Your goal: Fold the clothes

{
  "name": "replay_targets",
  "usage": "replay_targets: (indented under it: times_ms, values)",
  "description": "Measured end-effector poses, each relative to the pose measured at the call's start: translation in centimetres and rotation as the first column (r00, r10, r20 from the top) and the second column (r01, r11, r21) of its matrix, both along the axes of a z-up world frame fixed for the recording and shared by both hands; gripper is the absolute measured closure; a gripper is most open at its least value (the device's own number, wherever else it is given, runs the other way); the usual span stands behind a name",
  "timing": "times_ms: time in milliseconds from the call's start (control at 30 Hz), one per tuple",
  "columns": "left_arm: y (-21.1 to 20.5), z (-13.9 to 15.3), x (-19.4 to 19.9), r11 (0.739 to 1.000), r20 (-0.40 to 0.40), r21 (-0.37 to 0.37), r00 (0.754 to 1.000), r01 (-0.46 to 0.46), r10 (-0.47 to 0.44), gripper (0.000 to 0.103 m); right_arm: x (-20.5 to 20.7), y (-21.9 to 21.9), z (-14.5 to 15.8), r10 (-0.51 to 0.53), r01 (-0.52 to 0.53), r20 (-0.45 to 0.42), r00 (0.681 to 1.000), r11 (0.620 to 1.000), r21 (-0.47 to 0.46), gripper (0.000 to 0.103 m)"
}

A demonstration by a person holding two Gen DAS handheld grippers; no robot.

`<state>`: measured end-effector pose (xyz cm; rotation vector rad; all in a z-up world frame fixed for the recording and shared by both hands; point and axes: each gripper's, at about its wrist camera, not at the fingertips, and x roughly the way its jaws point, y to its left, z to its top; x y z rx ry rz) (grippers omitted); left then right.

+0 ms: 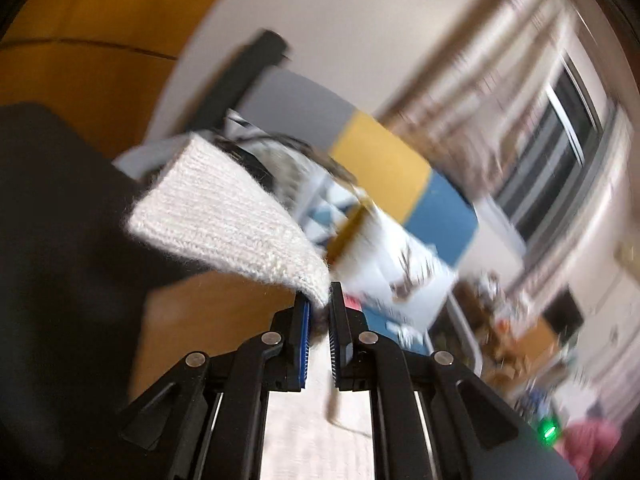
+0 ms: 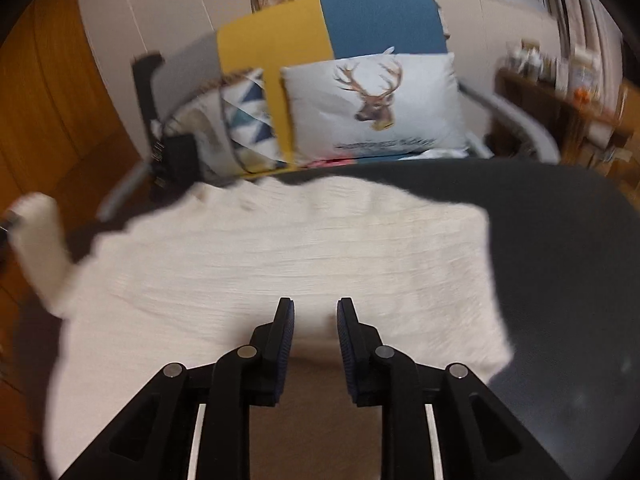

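Observation:
A white knit sweater (image 2: 280,248) lies spread on a dark grey round surface (image 2: 560,260). My left gripper (image 1: 320,300) is shut on the tip of one sleeve (image 1: 224,216), which stretches up and away from the jaws in the blurred left wrist view. In the right wrist view that sleeve (image 2: 40,240) stands raised at the far left. My right gripper (image 2: 316,308) hovers over the sweater's near edge. Its jaws stand a little apart, with nothing pinched between the pads.
Behind the surface stands an armchair with a yellow and blue back (image 2: 360,20), holding a deer cushion (image 2: 376,100) and a triangle-pattern cushion (image 2: 248,128). A black post (image 2: 148,92) rises at the left. A cluttered wooden shelf (image 2: 560,100) is at the right. Wood floor lies at the left.

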<state>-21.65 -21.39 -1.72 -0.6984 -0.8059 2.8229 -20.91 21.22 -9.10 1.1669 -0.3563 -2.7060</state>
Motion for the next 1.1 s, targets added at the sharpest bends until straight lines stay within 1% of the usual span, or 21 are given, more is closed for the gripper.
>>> replay_targets:
  times_ms: [67,133,200,300,333,367,433,467,500,533,567,600,633,667,733,833,867,933,1000,1033,1100]
  values:
    - [3.8,-1.8,-0.3,0.997,0.04,-0.062,0.998,0.044,-0.042,0.095,0.4,-0.6,0.4,0.03,-0.029,0.012,0.999,0.997,-0.067,0.081]
    - [7.8,-3.5,-0.6,0.988,0.088,-0.128,0.993,0.092,-0.081,0.095,0.5,-1.4,0.7,0.062,-0.058,0.028,0.998,0.991,-0.122,0.08]
    - [11.5,-5.8,-0.4,0.965,0.156,-0.222,0.982,0.136,-0.102,0.095,0.5,-2.1,0.5,0.08,-0.068,0.058,0.995,0.981,-0.184,0.079]
    - [16.1,-9.0,-0.5,0.909,0.229,-0.36,0.964,0.21,-0.132,0.095,-0.1,-2.8,-0.6,0.09,-0.054,0.109,0.99,0.954,-0.295,0.079]
    - [17.4,-9.9,-0.6,0.885,0.256,-0.398,0.956,0.239,-0.143,0.095,-0.3,-3.0,-0.9,0.093,-0.05,0.12,0.989,0.947,-0.318,0.079]
    - [18.7,-10.9,-0.8,0.856,0.292,-0.439,0.944,0.274,-0.153,0.095,-0.5,-3.3,-1.2,0.098,-0.05,0.129,0.987,0.941,-0.334,0.079]
    - [20.4,-12.2,-1.0,0.806,0.35,-0.492,0.923,0.329,-0.162,0.092,-1.0,-3.8,-1.7,0.11,-0.056,0.136,0.985,0.934,-0.352,0.079]
    - [21.1,-12.4,-0.8,0.78,0.353,-0.525,0.921,0.341,-0.165,0.084,-1.3,-4.0,-1.9,0.116,-0.061,0.134,0.984,0.932,-0.358,0.079]
    - [21.6,-12.4,-0.6,0.76,0.351,-0.545,0.92,0.354,-0.177,0.075,-1.7,-4.2,-2.1,0.122,-0.066,0.133,0.984,0.928,-0.367,0.078]
    - [22.0,-12.5,-0.5,0.747,0.353,-0.548,0.913,0.377,-0.202,0.057,-2.1,-4.3,-2.4,0.128,-0.067,0.137,0.982,0.923,-0.38,0.077]
    - [22.4,-12.6,-0.4,0.734,0.352,-0.552,0.909,0.394,-0.223,0.046,-2.4,-4.3,-2.7,0.132,-0.064,0.146,0.98,0.914,-0.4,0.076]
    - [22.7,-12.6,-0.1,0.724,0.347,-0.56,0.907,0.404,-0.237,0.045,-2.8,-4.3,-3.1,0.137,-0.058,0.157,0.978,0.904,-0.424,0.075]
    - [22.9,-12.6,0.2,0.719,0.341,-0.564,0.907,0.407,-0.246,0.044,-3.1,-4.3,-3.5,0.142,-0.054,0.168,0.975,0.894,-0.445,0.074]
    - [22.8,-12.5,0.4,0.724,0.336,-0.559,0.909,0.404,-0.248,0.044,-3.5,-4.2,-3.9,0.147,-0.046,0.183,0.972,0.884,-0.466,0.073]
    - [22.1,-12.3,0.4,0.754,0.324,-0.523,0.911,0.399,-0.257,0.044,-4.2,-4.2,-4.5,0.154,-0.03,0.206,0.966,0.862,-0.505,0.071]
    - [20.1,-11.9,0.6,0.823,0.295,-0.416,0.914,0.386,-0.28,0.044,-4.8,-3.7,-4.8,0.125,0.01,0.226,0.966,0.856,-0.517,0.07]
    - [19.5,-11.8,0.5,0.843,0.286,-0.381,0.915,0.381,-0.284,0.044,-4.8,-3.4,-4.6,0.099,0.028,0.216,0.971,0.855,-0.517,0.07]
    - [18.6,-11.6,0.2,0.872,0.274,-0.321,0.918,0.37,-0.288,0.044,-5.0,-2.8,-4.3,0.052,0.057,0.196,0.979,0.857,-0.513,0.069]
    - [18.3,-11.6,0.0,0.881,0.27,-0.299,0.918,0.367,-0.291,0.044,-5.7,-3.0,-4.4,0.053,0.063,0.217,0.975,0.866,-0.497,0.066]
    - [18.2,-11.6,-0.1,0.883,0.269,-0.292,0.918,0.368,-0.293,0.044,-6.1,-3.3,-4.5,0.066,0.057,0.222,0.973,0.861,-0.506,0.065]
    - [18.4,-11.6,-0.2,0.88,0.27,-0.301,0.918,0.367,-0.291,0.044,-6.6,-4.1,-4.7,0.106,0.029,0.212,0.972,0.834,-0.552,0.065]
